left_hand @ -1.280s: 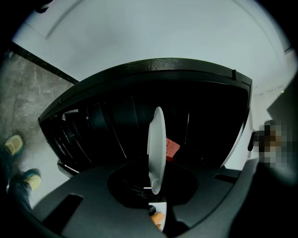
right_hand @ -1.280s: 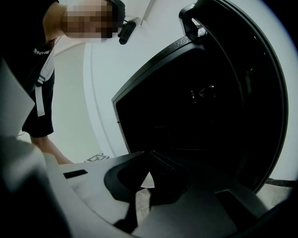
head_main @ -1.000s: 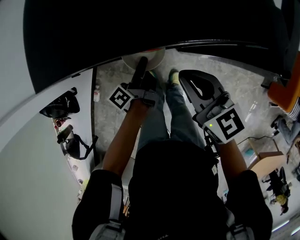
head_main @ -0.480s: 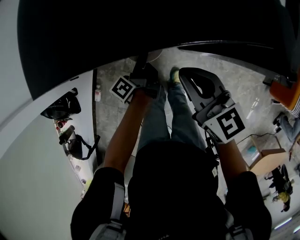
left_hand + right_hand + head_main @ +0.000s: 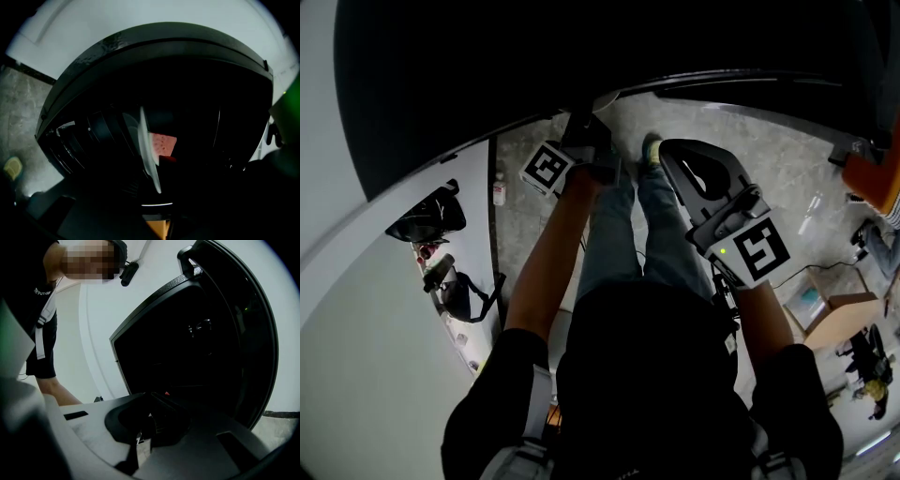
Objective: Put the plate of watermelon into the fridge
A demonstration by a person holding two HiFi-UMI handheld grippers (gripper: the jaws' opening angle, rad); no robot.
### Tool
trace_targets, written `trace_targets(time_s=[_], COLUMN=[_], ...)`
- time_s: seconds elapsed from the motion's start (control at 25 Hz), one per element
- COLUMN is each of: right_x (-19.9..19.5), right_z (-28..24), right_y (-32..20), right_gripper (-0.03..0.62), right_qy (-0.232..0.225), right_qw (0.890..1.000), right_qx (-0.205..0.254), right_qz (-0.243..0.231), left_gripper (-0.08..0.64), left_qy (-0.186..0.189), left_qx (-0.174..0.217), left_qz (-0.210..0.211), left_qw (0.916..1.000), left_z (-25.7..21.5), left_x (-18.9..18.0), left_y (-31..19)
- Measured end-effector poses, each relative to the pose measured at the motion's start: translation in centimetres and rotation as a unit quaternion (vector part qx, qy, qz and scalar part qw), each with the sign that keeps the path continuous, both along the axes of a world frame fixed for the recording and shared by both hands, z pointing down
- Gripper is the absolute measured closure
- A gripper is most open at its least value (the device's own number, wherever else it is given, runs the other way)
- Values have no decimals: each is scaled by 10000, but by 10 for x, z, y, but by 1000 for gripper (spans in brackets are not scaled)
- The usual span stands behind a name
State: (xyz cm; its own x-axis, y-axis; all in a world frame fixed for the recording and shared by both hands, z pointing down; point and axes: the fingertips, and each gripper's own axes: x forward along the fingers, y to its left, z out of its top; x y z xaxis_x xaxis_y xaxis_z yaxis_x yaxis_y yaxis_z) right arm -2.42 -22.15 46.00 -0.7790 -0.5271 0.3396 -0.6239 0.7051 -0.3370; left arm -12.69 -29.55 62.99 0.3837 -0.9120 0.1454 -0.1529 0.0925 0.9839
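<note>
Left tongs are inside the open fridge. They've just been easing apart and sit slightly open round the plate rim, watermelon on it. We read that as set-down on a shelf. Right tongs are together, empty, parked clear of the opening.

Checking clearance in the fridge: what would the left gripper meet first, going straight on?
The plate of watermelon, seemingly between its jaws, which have just been opening; beyond is too dark.
</note>
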Motion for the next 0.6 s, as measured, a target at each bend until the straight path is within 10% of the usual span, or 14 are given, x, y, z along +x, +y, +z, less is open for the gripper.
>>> trace_targets(time_s=[0.32, 0.6], right_x=[-3, -8], right_z=[4, -2], right_y=[5, -1], right_gripper=[583, 583], right_qy=[-2, -2], right_qw=[9999, 10000], right_qx=[-72, 52], right_qz=[-74, -64], left_gripper=[168, 107], left_qy=[-1607, -3841], left_qx=[572, 691], left_qz=[1297, 2697], left_qw=[9768, 8803], left_z=[0, 20], left_x=[10, 25], left_y=[8, 29])
